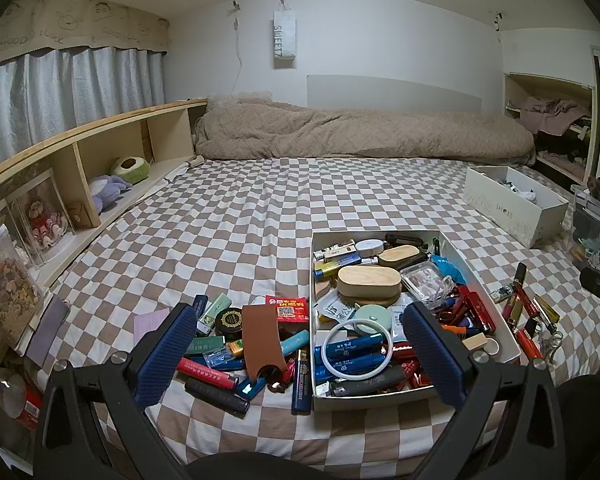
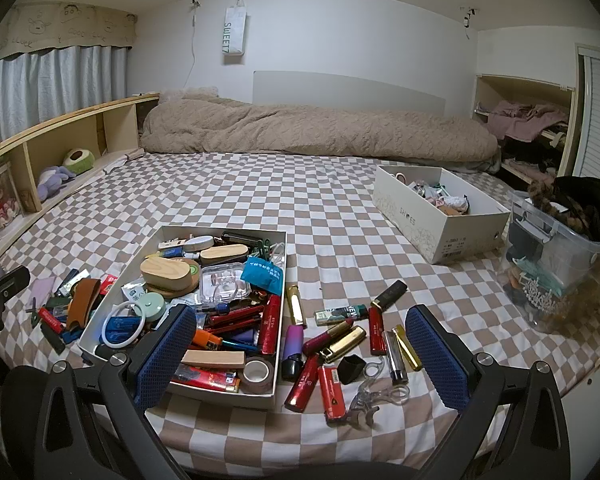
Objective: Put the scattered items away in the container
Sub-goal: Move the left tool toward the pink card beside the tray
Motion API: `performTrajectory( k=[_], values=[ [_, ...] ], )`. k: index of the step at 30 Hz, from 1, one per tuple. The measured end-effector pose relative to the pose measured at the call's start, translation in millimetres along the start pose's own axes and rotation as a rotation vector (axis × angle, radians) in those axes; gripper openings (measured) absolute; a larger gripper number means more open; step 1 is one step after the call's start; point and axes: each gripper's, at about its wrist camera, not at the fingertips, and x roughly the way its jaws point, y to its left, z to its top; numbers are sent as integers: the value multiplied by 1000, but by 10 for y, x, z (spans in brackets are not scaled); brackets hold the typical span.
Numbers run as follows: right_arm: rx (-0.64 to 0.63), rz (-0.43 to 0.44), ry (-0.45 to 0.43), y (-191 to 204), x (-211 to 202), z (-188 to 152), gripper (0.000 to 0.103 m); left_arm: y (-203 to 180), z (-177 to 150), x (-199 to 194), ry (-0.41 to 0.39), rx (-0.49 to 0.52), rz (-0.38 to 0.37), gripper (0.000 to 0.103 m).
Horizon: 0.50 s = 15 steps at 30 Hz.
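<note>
A shallow white box (image 1: pixel 311 280) (image 2: pixel 281 264) full of lighters, wooden cases and small items lies on the checkered bed. Left of it is a scatter of lighters, a brown leather sleeve (image 1: pixel 261 336) and a red packet (image 1: pixel 287 308). On its right side lie several lighters and lipsticks (image 2: pixel 340 344) and a clear eyelash curler (image 2: pixel 374 394). My left gripper (image 1: pixel 300 352) hangs open above the box's near left corner, nothing between its blue pads. My right gripper (image 2: pixel 300 356) is open too, held over the box's near right corner and the items beside it.
A white shoe box (image 2: pixel 432 220) with small things sits farther back on the right, and a clear plastic bin (image 2: pixel 560 264) stands at the right edge. A rolled beige duvet (image 2: pixel 320 132) lies along the back wall. A wooden shelf (image 1: pixel 80 160) with plush toys runs along the left.
</note>
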Motion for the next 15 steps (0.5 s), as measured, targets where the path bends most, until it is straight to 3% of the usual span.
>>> performTrajectory(
  k=[15],
  values=[
    [22,4,5,-84,56,31,103,89,-17,35,8,-5,11,103]
  ],
)
